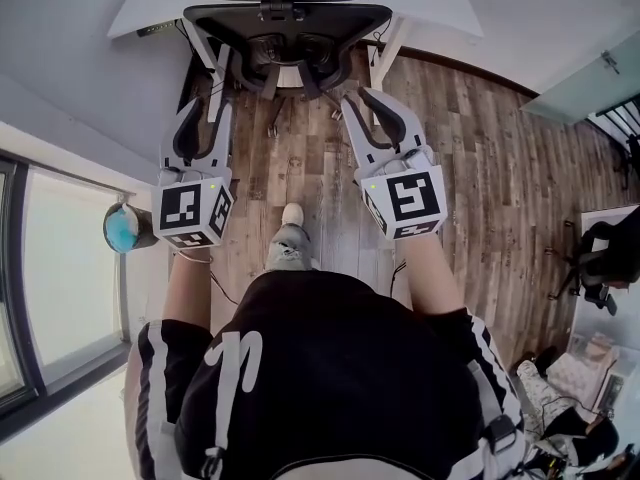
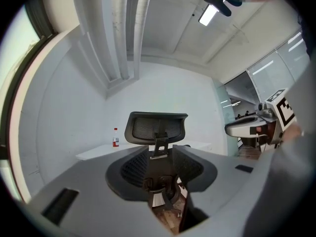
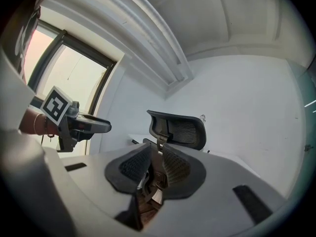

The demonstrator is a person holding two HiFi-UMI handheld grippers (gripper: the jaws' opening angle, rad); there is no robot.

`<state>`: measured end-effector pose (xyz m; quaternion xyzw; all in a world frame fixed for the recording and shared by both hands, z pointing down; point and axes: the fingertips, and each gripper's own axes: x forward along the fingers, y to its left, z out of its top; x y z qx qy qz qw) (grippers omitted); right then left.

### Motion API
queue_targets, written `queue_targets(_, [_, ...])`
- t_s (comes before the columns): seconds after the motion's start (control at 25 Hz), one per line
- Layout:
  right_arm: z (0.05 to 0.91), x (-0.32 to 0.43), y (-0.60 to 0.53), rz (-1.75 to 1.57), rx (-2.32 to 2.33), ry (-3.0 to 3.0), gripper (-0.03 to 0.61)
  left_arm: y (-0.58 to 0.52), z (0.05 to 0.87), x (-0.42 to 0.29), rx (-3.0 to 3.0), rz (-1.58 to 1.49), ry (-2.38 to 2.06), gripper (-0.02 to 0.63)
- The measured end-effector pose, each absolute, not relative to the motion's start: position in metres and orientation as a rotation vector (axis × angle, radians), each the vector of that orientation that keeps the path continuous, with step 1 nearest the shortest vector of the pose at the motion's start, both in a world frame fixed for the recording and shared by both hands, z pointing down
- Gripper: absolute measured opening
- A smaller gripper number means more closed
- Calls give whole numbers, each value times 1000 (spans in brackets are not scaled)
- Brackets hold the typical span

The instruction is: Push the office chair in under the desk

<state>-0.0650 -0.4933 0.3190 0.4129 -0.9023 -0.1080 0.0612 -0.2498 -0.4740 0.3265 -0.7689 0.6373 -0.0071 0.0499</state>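
Black shirt [image 1: 330, 368] fills the bottom of the head view, with both forearms reaching forward over the wood floor [image 1: 300, 168].

Left hand-held gripper [image 1: 208, 113]: jaws narrow, a slim gap, nothing between them. In its own view [image 2: 170, 201] only the chair and floor show through the gap.

Right hand-held gripper [image 1: 362, 103]: same state, narrow and empty [image 3: 143, 196].

Office chair [image 1: 288, 23] stands straight ahead with its back toward me and its seat facing the white bench [image 1: 440, 8]. It looks partly tucked in already. The two grippers flank the lower backrest, left and right. From the head view I cannot tell whether the tips touch the frame or sit just short of it.

Handling, my judgement:
- Chair is bulky and fairly heavy, but it should roll easily on smooth boards. I see base legs under the seat, but the castors themselves are not clear.
- Mesh backrest [image 2: 143, 167] is soft and will give, so it is a poor push surface.
- Black rim of the backrest is stiff. I would press there, one gripper on each side at the same height.
- Uneven pressure would likely swivel the seat instead of rolling it.
- Headrest [image 3: 177, 130] sits on a thin hinge. I would avoid it.
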Motion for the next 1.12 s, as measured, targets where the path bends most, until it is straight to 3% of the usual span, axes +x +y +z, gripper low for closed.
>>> queue_targets(0.4, [330,-69,-449,-258,1181,-2818,11,-439,340,-232,-2357,-24,1941,51])
queue_targets(0.56, [326,-69,-436,-203,1139,-2879,11,-426,333,-223,-2339,12,1915,25])
queue_targets(1.12, [316,-67,-421,-227,1143,-2879,9,-412,327,-220,-2361,28,1914,9])
